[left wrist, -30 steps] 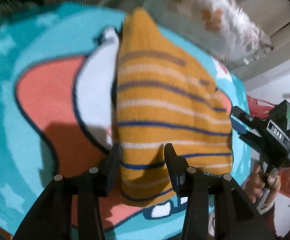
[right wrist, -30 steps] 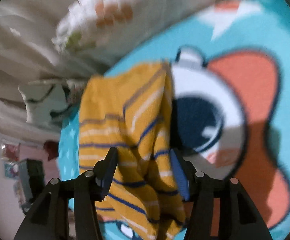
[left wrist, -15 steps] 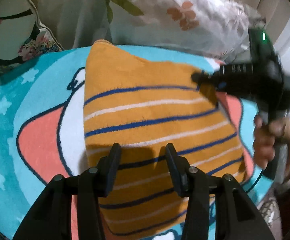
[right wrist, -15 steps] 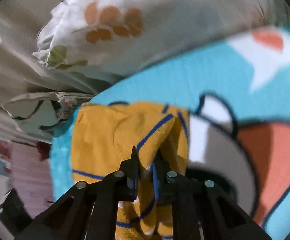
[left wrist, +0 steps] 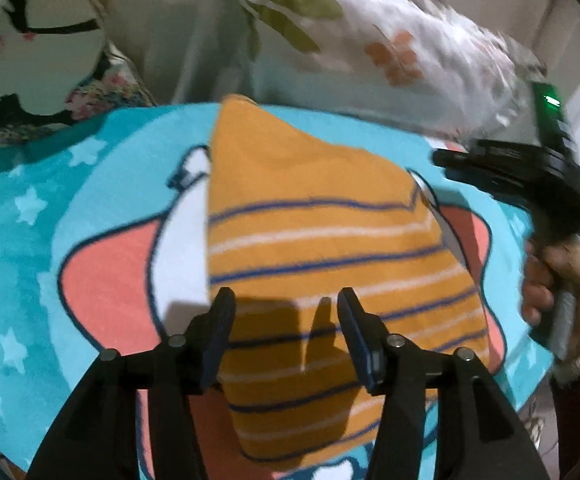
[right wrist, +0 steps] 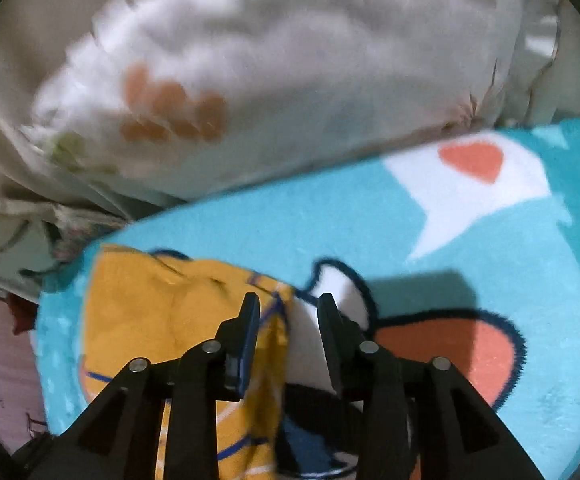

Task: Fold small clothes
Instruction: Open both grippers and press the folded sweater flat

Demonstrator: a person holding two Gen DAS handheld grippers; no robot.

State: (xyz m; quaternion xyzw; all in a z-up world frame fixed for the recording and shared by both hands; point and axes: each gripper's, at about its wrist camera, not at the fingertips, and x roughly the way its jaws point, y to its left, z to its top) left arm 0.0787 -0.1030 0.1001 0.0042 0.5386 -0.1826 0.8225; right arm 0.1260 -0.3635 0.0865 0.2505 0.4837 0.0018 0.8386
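A small orange garment (left wrist: 330,264) with blue and white stripes lies flat on a teal cartoon blanket (left wrist: 121,184). Just above its near part hovers my left gripper (left wrist: 283,300), its jaws opening and nothing pressed between them. In the right wrist view the garment (right wrist: 161,312) lies lower left. My right gripper (right wrist: 287,308) hangs over the garment's right edge, jaws opening, and the cloth is below the pads, not pinched. Seen from the left wrist, the right gripper (left wrist: 440,158) sits off the garment's far right corner, held by a hand (left wrist: 550,280).
White floral pillows (right wrist: 290,80) and bedding (left wrist: 161,40) border the blanket's far side. The blanket's edge (right wrist: 49,360) drops off at the left in the right wrist view, with a pink floor beyond. A coral and white cartoon print (right wrist: 450,344) covers the blanket.
My right gripper, shut on a fold of the garment half a second ago, has let go and opened. The garment now lies flat. My left gripper has widened and drawn back a little.
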